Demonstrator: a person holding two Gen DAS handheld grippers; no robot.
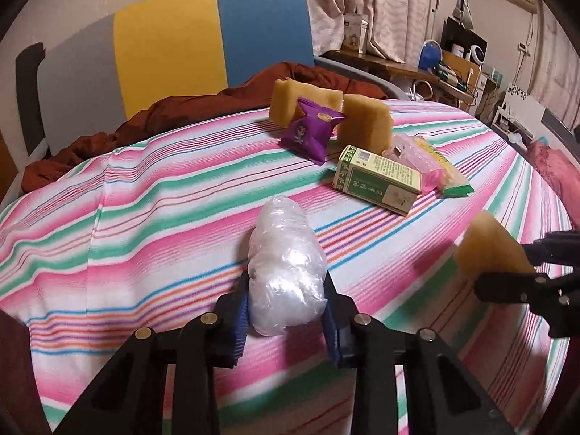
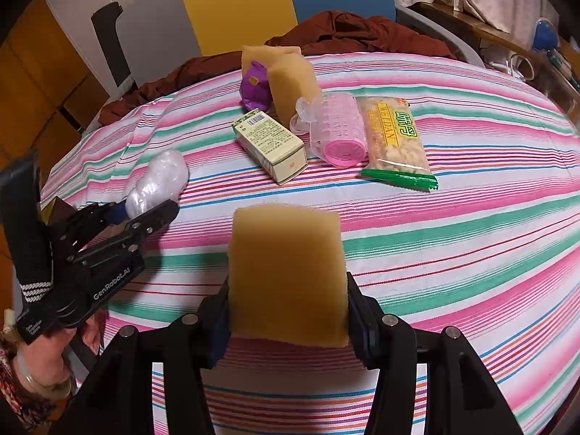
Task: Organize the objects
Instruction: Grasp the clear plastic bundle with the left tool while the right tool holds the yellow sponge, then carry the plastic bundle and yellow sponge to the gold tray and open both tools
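Note:
My left gripper (image 1: 286,290) is shut on a clear plastic bundle (image 1: 284,264) held over the striped cloth; it also shows in the right wrist view (image 2: 159,177). My right gripper (image 2: 288,290) is shut on a yellow sponge (image 2: 286,272), seen at the right edge of the left wrist view (image 1: 489,253). Farther back lie a green-and-white box (image 1: 377,179) (image 2: 270,145), a purple snack packet (image 1: 311,130) (image 2: 255,85), two standing yellow sponges (image 1: 366,123) (image 2: 290,79), a pink hair roller (image 2: 337,130) and a snack bag (image 2: 395,141).
The striped cloth (image 1: 163,195) covers the whole surface. A rust-brown garment (image 1: 145,123) lies at its far edge against a grey, yellow and blue panel (image 1: 170,50). A cluttered desk (image 1: 453,69) stands at the back right.

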